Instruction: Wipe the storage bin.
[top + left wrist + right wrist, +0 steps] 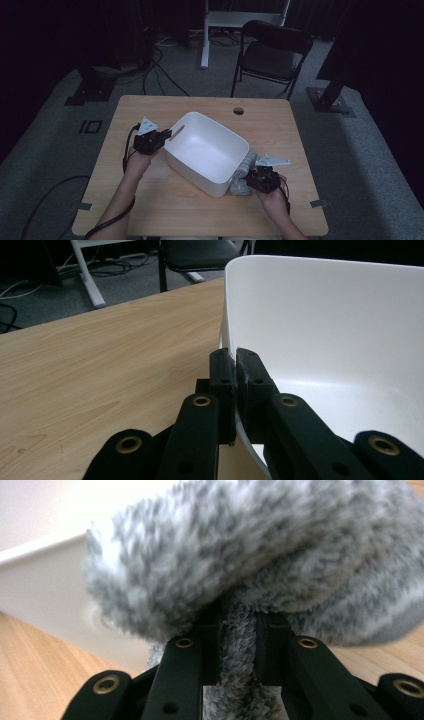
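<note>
A white plastic bin [206,150] stands in the middle of the wooden table [145,205]. My left gripper [165,136] is shut on the bin's left rim [231,335], one jaw outside the wall and one inside. A fluffy grey and white fabric piece [243,172] lies against the bin's right side. My right gripper [250,179] is shut on a fold of that fluffy fabric [260,555], which bulges above the jaws and hides much of the bin wall [45,590] behind it.
A black folding chair [272,52] stands behind the table. A round cable hole [238,110] sits near the table's far edge. Cables trail over the grey carpet at the left and at the back. Bare tabletop lies at the front and the left.
</note>
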